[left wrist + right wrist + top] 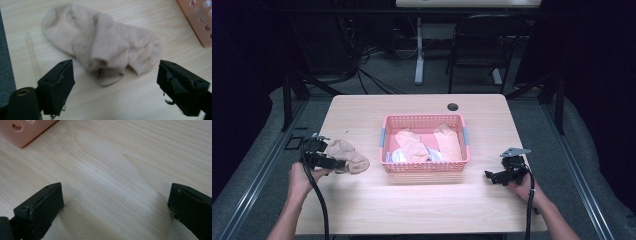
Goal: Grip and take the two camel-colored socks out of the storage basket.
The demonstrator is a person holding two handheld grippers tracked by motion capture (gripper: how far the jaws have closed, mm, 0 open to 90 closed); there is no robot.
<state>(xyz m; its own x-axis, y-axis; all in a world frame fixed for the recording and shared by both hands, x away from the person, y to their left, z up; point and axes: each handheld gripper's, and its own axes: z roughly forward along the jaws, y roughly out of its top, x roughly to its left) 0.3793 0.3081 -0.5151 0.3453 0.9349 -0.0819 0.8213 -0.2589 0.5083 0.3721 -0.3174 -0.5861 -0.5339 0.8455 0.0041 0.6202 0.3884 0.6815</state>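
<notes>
Sock (105,45) lies crumpled on the table (422,200) left of the pink basket (424,166), apart from it, near the table's left edge. Left gripper (115,82) is released, jaws wide just short of it. Right gripper (115,207) gapes over bare wood right of the basket.

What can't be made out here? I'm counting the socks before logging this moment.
- Basket contents, high view: peach socks overlap a white item, too small to count.
- Beige sock, left gripper view: bunched, so single or pair is unclear.
- Basket corner, right gripper view: cut off by the edge.
</notes>
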